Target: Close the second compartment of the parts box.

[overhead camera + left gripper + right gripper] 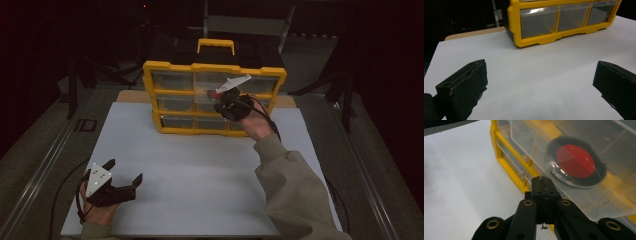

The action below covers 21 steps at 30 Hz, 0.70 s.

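Observation:
A yellow organiser [215, 67] with clear drawers stands upright at the back of the white board [200, 165]. One middle drawer [579, 202] is pulled out, and a round red disc [575, 161] in a clear black-rimmed case lies in it. My right gripper [544, 180] is shut, its tips at the drawer's front lip, seemingly pinching it. From above, the right gripper [223, 101] sits against the organiser's front beside the red disc [212, 93]. My left gripper [124, 172] rests open near the board's front left corner with nothing between its jaws [541, 66].
The organiser [514, 25] has a yellow carry handle [216, 45] on top. Other drawers look shut. A wooden table edge [474, 33] shows behind the board. Metal rails [45, 165] run along both sides; the surroundings are dark.

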{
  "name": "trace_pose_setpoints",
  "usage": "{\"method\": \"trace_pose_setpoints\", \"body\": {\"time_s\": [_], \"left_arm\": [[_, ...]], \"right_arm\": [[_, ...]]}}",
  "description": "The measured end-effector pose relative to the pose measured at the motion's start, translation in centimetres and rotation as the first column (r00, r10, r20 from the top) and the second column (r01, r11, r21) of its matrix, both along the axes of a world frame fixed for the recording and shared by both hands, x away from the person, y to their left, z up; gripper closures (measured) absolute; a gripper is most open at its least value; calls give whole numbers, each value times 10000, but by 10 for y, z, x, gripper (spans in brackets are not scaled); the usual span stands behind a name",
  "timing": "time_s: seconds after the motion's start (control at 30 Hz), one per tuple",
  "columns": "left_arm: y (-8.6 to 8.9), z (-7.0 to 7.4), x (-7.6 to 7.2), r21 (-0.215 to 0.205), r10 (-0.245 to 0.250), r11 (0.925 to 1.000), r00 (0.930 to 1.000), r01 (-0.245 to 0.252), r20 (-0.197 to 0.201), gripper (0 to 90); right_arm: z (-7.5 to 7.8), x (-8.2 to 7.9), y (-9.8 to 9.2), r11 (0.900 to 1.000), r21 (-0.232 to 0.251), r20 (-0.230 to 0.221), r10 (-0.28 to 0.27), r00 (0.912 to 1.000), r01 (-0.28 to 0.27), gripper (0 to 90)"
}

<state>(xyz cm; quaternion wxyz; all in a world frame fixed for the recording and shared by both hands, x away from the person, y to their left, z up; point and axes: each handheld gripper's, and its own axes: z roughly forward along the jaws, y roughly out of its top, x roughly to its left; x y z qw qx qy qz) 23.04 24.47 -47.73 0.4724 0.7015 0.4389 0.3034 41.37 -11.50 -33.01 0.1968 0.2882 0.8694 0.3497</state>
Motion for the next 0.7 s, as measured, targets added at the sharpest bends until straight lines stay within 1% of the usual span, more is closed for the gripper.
{"method": "trace_pose_setpoints", "body": {"time_s": [0.13,0.3,0.5,0.7], "left_arm": [[0,0,0,-7,11,10000,10000,-11,-13,0],[0,0,0,5,22,10000,10000,-22,-23,0],[0,0,0,19,25,10000,10000,-25,-35,0],[0,0,0,23,23,10000,10000,-23,-30,0]], "right_arm": [[0,1,0,9999,70,-2,-80,10000,80,900],[0,3,0,9999,27,37,-96,9999,96,900],[0,6,-1,9996,141,55,-239,9997,238,900],[1,7,-2,9987,288,215,-419,9989,413,900]]}}
